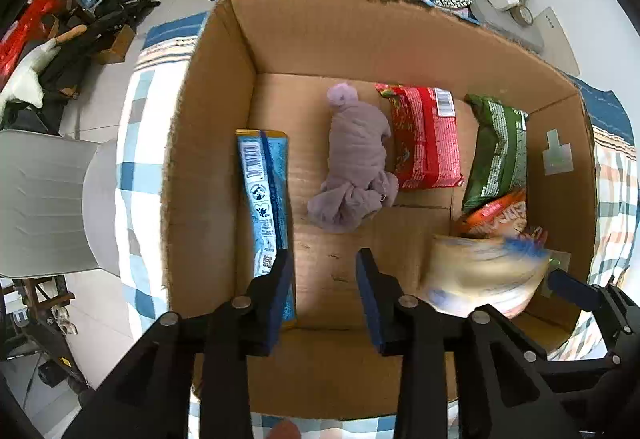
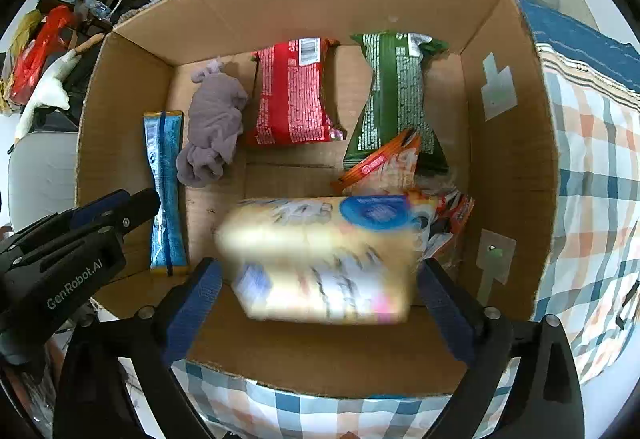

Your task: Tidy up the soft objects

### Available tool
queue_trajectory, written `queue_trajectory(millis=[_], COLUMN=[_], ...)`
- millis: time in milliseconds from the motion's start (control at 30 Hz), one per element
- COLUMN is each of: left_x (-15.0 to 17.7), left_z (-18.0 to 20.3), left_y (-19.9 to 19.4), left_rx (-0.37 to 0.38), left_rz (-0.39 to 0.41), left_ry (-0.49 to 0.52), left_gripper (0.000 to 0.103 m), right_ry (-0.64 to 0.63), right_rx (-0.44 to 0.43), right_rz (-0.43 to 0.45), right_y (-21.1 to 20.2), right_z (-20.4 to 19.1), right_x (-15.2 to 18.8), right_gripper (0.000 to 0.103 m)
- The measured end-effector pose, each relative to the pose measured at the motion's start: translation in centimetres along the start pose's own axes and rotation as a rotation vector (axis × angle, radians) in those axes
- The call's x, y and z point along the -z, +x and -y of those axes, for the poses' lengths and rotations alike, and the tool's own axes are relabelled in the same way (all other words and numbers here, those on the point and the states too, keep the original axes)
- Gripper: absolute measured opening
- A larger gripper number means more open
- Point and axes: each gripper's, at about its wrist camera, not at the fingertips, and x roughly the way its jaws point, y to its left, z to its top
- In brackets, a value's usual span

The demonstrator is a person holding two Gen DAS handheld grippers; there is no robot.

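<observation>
Dropping into the open brown cardboard box point(image 2: 508, 143), a soft yellow-and-white plastic pack with a blue round label point(image 2: 324, 259) is appearing blurred between the widely spread blue-padded fingers of the right gripper point(image 2: 320, 303). Neither pad seems to be pressing it, so the right gripper is probably letting it go or has just done so, though the blur is making contact hard to judge. The pack is hanging over the near right part of the box, partly above an orange-and-white snack bag point(image 2: 380, 167).

The left gripper point(image 1: 324, 295) is hovering over the near left of the box floor with its jaws apart and nothing between them; one finger is sitting just beside a long blue wrapped bar point(image 1: 266, 207), which is lying along the left wall. A crumpled lilac cloth point(image 1: 356, 167), a red snack packet point(image 1: 426, 139) and a green snack packet point(image 1: 498, 155) are lying side by side on the floor, seemingly rowed up to leave room for more. The box is resting on a checked cloth point(image 2: 592, 175).

Lettering on the left gripper's body, seen from the right wrist, is reading "GenRobot.AI". Barcodes are showing on the red packet and the blue bar; the other print is too small or blurred to read.
</observation>
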Motion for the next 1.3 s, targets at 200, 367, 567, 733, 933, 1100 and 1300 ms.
queue_trajectory(millis=[200,367,567,733,933,1100,1300], left_x=[0.6,1.4,2.8,3.3,4.1,4.9,7.2], left_z=[-0.3,-0.1,0.3,0.4,0.8,1.0,1.4], left_y=[-2.3,-4.0,-5.5,-6.1,-7.2,-9.1,-13.8], left_rx=[-0.016,-0.038,-0.039,-0.037,-0.041,-0.039,-0.044], left_rz=[0.067,0.116,0.157,0.166,0.193,0.228,0.318], left_ry=[-0.001,0.007,-0.005,-0.016,-0.021,-0.026,-0.026], left_gripper=[0.082,0.091,0.097,0.097,0.097,0.097,0.097], right_ry=[-0.027,-0.035,-0.019,-0.005,-0.002,0.001,-0.005], right_rx=[0.063,0.118,0.157,0.175,0.178,0.171,0.176], right_rz=[0.064,0.12,0.149,0.159,0.174,0.202,0.288], right_y=[-2.6,-4.9,-6.3,-6.5,-7.2,-8.6,-12.7], right_z=[-0.4,0.0,1.0,1.5,1.8,1.8,1.6], right_x=[0.4,1.1,2.1,2.5,3.2,4.1,6.5], right_gripper=[0.103,0.103,0.103,0.103,0.103,0.103,0.103])
